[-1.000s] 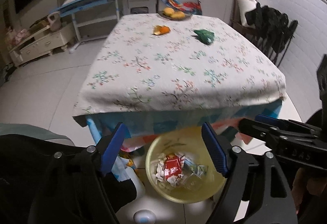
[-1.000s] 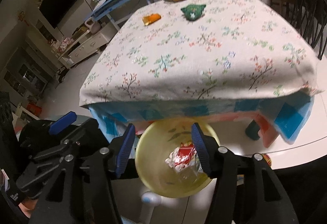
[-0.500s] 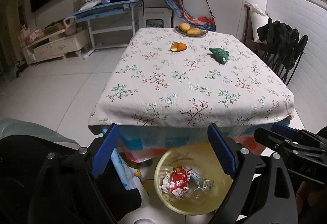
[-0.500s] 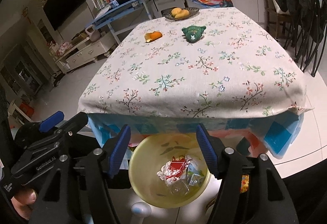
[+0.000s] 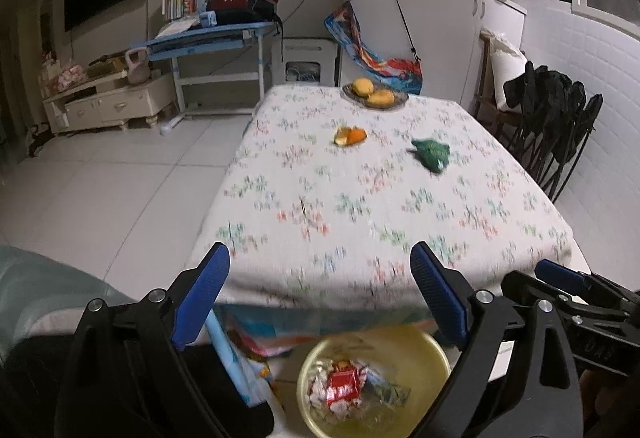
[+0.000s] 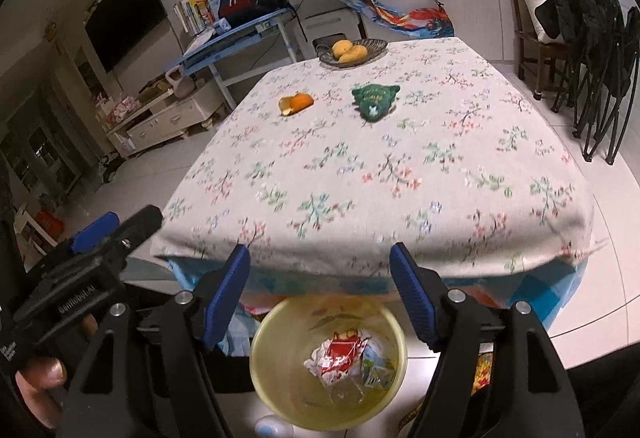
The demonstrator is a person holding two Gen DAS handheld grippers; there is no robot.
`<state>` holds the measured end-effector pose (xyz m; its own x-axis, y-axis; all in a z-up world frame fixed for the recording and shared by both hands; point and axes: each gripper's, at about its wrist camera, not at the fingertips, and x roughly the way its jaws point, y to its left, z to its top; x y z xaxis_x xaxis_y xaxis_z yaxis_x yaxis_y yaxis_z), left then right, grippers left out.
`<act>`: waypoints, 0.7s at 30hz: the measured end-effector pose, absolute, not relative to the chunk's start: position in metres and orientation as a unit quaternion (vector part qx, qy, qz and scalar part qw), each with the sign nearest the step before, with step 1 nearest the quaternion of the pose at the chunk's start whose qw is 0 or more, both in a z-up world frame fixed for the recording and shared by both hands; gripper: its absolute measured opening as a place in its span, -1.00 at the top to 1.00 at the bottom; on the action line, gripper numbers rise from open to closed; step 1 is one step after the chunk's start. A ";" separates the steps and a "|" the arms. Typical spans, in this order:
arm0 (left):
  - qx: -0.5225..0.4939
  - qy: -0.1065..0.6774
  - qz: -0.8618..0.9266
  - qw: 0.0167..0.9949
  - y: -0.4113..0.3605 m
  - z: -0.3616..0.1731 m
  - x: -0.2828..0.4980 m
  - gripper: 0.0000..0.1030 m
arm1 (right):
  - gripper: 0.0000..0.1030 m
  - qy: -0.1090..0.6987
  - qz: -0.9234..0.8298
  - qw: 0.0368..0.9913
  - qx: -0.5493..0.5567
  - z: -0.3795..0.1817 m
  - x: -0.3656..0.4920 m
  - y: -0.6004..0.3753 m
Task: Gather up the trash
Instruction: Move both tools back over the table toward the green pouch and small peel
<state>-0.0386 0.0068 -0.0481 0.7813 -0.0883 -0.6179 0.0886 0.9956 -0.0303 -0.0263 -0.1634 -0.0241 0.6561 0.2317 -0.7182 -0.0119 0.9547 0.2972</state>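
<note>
Blue ribbed pads line both claws. The left claw (image 5: 320,294) has its jaws spread wide and opening, with nothing between them. The right claw (image 6: 320,292) stands moderately apart, its jaws also opening and empty. Each claw shows at the edge of the other's view, side by side.

Directly below both claws sits a yellow bin (image 6: 280,322) on the white tiled floor (image 5: 120,190), against the near edge of the bench (image 6: 440,158). Inside it lie crumpled wrappers (image 6: 340,356), red and white among them, with some clear plastic.

The bench carries a floral tablecloth over a blue checked underlayer. Towards its far half lie an orange peel (image 6: 296,103) and, well apart to the right, a green crumpled packet (image 6: 375,101). Neither is touched by either claw. At the far edge stands a dish of yellow fruit (image 6: 352,52).

Beyond the bench are a blue desk (image 5: 208,38) loaded with books and a dark bag, a low white cabinet (image 5: 108,106), and dark folding chairs (image 6: 600,50) at the right wall.
</note>
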 end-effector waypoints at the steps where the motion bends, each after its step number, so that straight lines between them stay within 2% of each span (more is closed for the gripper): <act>1: 0.001 0.325 -0.047 0.944 0.007 -0.046 -0.035 -0.74 | -0.35 0.408 0.068 0.901 0.133 -0.023 -0.023 -0.165; 21: -0.010 0.338 -0.045 0.940 0.007 -0.034 0.094 -0.81 | -0.39 0.411 0.061 0.904 0.103 -0.012 0.088 -0.195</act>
<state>0.0941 0.0067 -0.0337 0.7675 -0.0918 -0.6344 0.0786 0.9957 -0.0490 0.0884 -0.1948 -0.0122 0.6545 0.1948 -0.7306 -0.0256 0.9714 0.2361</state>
